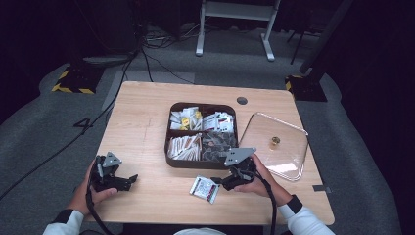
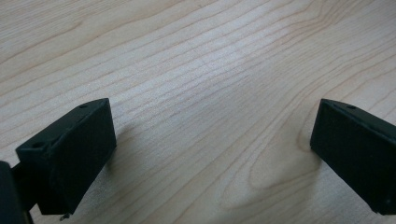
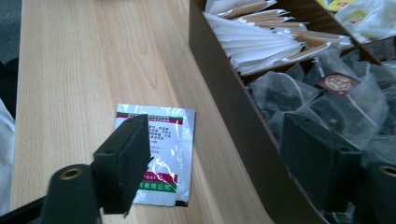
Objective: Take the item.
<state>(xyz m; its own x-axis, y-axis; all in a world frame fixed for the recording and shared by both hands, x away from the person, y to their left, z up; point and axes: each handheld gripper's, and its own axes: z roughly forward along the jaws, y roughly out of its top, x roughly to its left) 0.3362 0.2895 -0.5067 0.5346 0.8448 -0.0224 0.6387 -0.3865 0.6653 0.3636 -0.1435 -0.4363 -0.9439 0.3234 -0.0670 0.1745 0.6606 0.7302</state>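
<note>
A small silver sachet (image 1: 204,189) with red and green bands lies flat on the wooden surface (image 1: 142,127), just in front of the dark compartment tray (image 1: 169,147) and close to the person's edge. In the right gripper view the sachet (image 3: 161,154) rests on the wood beside the tray's brown outer wall (image 3: 229,116), with one black jaw crossing over its near corner and the other jaw standing over the tray's side — nothing is pinched between them.

The right hand-held gripper (image 1: 226,183) sits just right of the sachet, its jaws spread wide and empty, pointing left toward the packet. The right hand (image 1: 254,182) wraps its body from behind, the forearm coming in low from the bottom right, the grey plate on top tilted up near the tray's front wall.

The left hand-held gripper (image 1: 128,180) is well apart, near the left front of the surface. The left hand (image 1: 90,188) holds it low, jaws aimed right; in the left gripper view they stand wide open over bare wood grain.

Right of the tray, a clear lid (image 1: 279,147) with a gold knob lies on the surface.
</note>
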